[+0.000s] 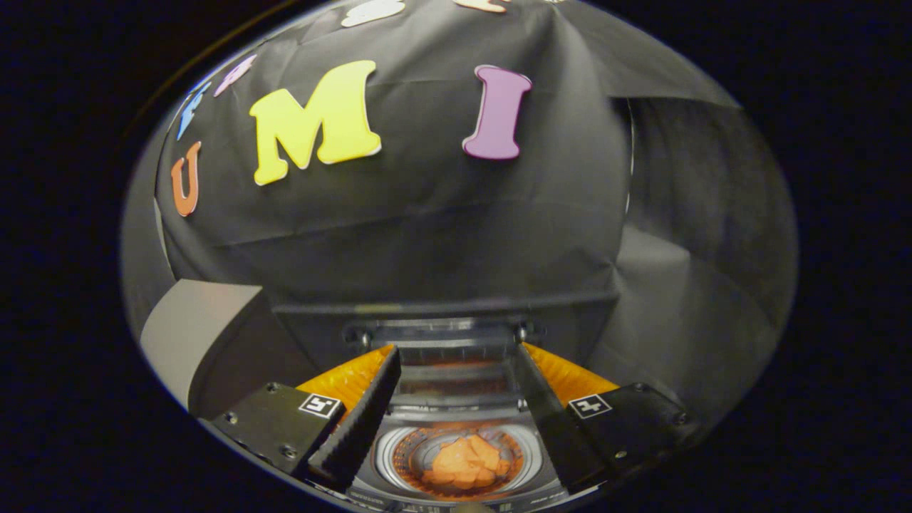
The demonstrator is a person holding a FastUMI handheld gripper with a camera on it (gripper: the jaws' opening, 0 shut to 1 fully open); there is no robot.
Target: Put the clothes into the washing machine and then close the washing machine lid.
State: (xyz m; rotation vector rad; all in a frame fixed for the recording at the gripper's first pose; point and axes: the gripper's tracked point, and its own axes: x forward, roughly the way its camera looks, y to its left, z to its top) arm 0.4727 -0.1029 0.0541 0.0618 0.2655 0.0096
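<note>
Viewed from above the washing machine (214, 335), reading left to right. At the left, the machine's pale grey top panel runs toward its left edge. Next comes the left finger (360, 417) of the gripper (456, 356), black and ribbed on its inner face, with an orange backing behind it. Between the two fingers, and below them, lies the open drum (456, 438), and at its bottom rests the orange clothing (467, 459), crumpled in a loose heap (its reflection tints the drum wall around it). Beyond the fingertips, at the machine's rear edge, stands the raised lid (445, 335), seen nearly edge-on with its hinge fittings at either side. To the right is the right finger (545, 413), matching the left.

The fingers stand wide apart and hold nothing; the garment lies well clear of both.

Judged from this arrangement, loading appears finished and closing the lid is the step in hand. To do it well, the gripper should rise clear of the drum mouth, reach the upper edge of the lid from behind or above, and draw it forward and down along its hinge arc (a slow, steady pull rather than a push that might slip off the smooth edge). The fingers need to leave the opening before the lid comes down.
</note>
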